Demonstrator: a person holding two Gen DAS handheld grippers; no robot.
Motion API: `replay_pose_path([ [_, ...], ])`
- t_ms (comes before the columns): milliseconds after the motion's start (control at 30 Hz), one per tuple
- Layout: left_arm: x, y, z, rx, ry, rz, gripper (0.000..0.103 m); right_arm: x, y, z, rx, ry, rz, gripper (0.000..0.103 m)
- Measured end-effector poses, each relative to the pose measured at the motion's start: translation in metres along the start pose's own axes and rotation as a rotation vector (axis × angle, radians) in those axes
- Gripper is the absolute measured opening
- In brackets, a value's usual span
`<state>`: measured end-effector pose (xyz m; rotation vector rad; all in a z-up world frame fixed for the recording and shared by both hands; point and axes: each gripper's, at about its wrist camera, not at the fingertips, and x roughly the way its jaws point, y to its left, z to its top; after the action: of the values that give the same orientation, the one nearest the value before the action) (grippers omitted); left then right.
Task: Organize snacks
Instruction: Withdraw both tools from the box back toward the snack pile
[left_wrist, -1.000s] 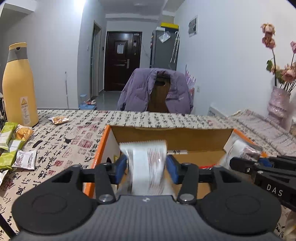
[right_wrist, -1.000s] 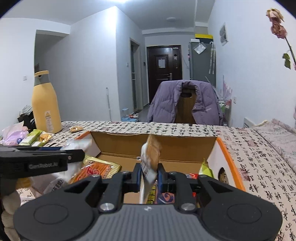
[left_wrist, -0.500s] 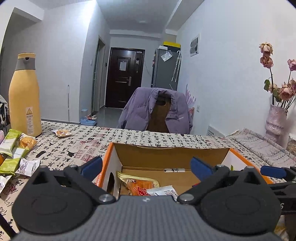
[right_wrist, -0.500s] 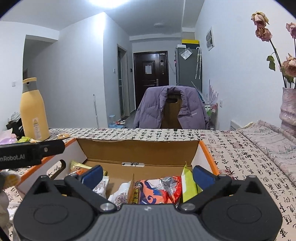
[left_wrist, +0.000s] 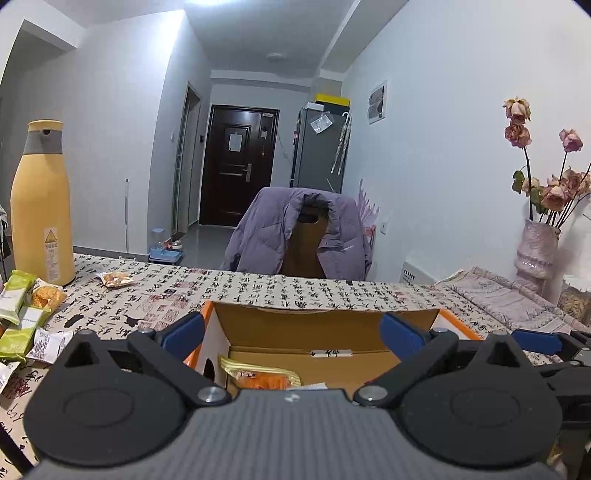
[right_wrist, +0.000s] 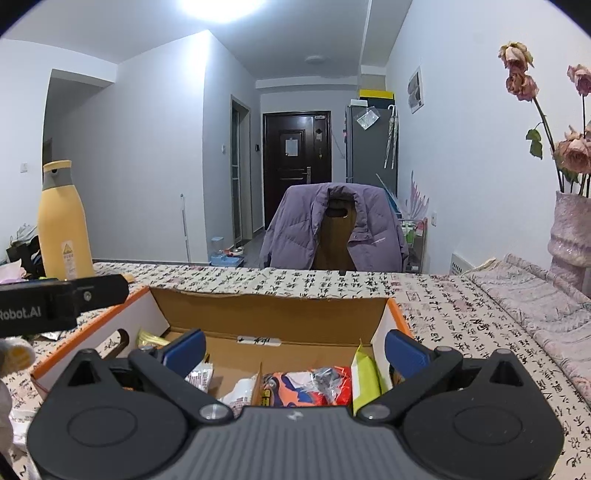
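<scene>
Above the cardboard box (right_wrist: 273, 314) of snacks, the left gripper (left_wrist: 291, 328) and right gripper (right_wrist: 293, 347) are both wide open and hold nothing.

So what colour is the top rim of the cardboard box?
Orange, on the cardboard box; clearest in the right wrist view.

Orange-rimmed brown box (right_wrist: 395, 312); yellow bottle (left_wrist: 40, 206); purple jacket (left_wrist: 295, 232)
</scene>
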<state>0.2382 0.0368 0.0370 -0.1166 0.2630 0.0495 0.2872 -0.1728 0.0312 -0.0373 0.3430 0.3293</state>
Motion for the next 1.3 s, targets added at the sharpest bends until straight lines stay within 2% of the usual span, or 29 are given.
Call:
replay_pose_path([
  [267,-0.019,-0.003,0.016,-0.004,-0.022,-0.012,0.103,-0.020,0.005,0.011,-0.023,-0.003,-0.005,0.103],
  [633,-0.065,-0.001,0.013,0.007,-0.033,-0.004,0.103,-0.059,0.013,0.005,-0.025,0.006,-0.007,0.103],
  [1033,-0.108,0.009,-0.020,0.019,0.027,0.012,0.103,-0.106,0.023,-0.020,-0.031,0.031,-0.007,0.103],
  [1300,-0.128,0.018,-0.047,0.024,0.095,0.024,0.103,-0.124,0.033,-0.045,-0.041,0.081,-0.006,0.103],
])
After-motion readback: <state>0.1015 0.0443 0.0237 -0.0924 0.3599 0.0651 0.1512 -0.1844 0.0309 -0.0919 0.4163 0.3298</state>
